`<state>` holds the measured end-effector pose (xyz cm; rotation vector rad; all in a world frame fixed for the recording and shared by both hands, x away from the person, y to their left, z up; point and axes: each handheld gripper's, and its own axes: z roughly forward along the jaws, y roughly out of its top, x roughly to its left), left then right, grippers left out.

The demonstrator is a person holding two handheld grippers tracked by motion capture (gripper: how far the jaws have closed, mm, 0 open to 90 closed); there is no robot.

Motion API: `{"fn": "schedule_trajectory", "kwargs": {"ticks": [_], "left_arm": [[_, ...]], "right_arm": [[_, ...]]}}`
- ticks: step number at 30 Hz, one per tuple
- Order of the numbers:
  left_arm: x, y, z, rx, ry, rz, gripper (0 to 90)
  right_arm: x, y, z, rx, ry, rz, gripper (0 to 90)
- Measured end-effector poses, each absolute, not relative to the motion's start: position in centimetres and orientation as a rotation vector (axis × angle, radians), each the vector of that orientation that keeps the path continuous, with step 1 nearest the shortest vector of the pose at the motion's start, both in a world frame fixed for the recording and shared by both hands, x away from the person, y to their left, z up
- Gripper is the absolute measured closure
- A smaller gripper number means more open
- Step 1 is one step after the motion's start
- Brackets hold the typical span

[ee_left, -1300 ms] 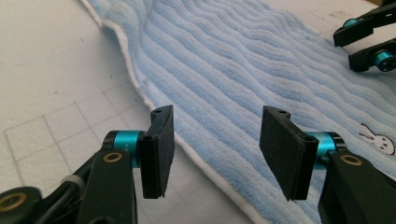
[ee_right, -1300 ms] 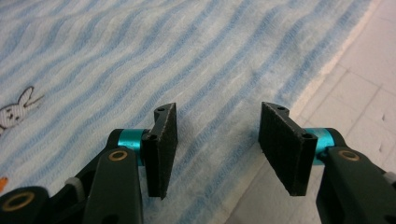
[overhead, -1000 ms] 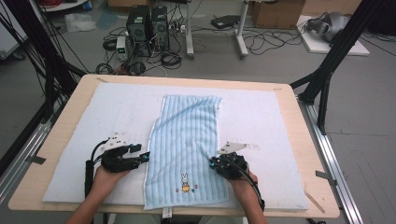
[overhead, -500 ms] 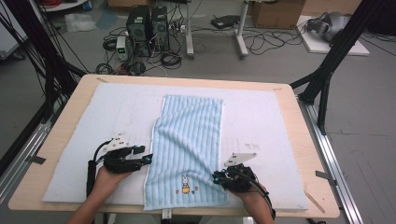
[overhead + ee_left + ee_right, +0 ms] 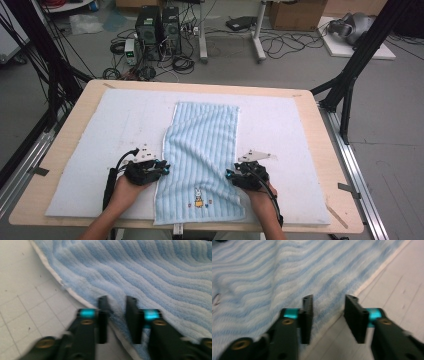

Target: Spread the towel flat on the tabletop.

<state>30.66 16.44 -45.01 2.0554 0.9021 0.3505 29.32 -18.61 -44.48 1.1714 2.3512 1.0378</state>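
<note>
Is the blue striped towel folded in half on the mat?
No, the towel lies spread out in a single long layer on the white mat, its rabbit patch near the front edge.

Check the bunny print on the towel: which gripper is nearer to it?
Right, narrowly. The right gripper sits at the towel's right edge, just up and right of the bunny print. The left gripper is at the left edge, farther up.
</note>
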Motion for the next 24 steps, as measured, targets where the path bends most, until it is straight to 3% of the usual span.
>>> {"fn": "schedule_trajectory", "kwargs": {"ticks": [1, 2, 7, 9, 12, 15, 20, 24], "left_arm": [[31.0, 16.4, -45.0, 2.048, 0.910, 0.339, 86.0], [31.4, 16.3, -44.9, 2.049, 0.920, 0.347, 86.4], [33.3, 15.8, -44.8, 2.048, 0.968, 0.407, 86.3], [33.5, 15.7, -44.8, 2.042, 0.969, 0.411, 84.1], [32.8, 16.0, -44.8, 2.016, 0.981, 0.351, 57.3], [31.6, 16.7, -45.0, 1.996, 0.963, 0.322, 51.1], [29.6, 18.2, -44.9, 1.967, 0.945, 0.277, 49.4], [28.5, 18.7, -44.7, 1.973, 0.900, 0.200, 53.9]], "right_arm": [[29.6, -18.5, -44.4, 1.158, 2.358, 1.024, 82.1], [29.8, -18.4, -44.3, 1.154, 2.341, 1.003, 85.2], [32.0, -18.7, -44.6, 1.229, 2.210, 0.965, 86.1], [32.4, -18.8, -44.7, 1.245, 2.198, 0.982, 84.0], [32.0, -19.1, -44.5, 1.247, 2.196, 1.016, 73.6], [30.9, -19.6, -43.9, 1.215, 2.199, 1.073, 67.9], [28.4, -20.2, -43.4, 1.118, 2.272, 1.148, 62.3], [26.9, -20.3, -43.4, 1.057, 2.350, 1.186, 62.1]]}}
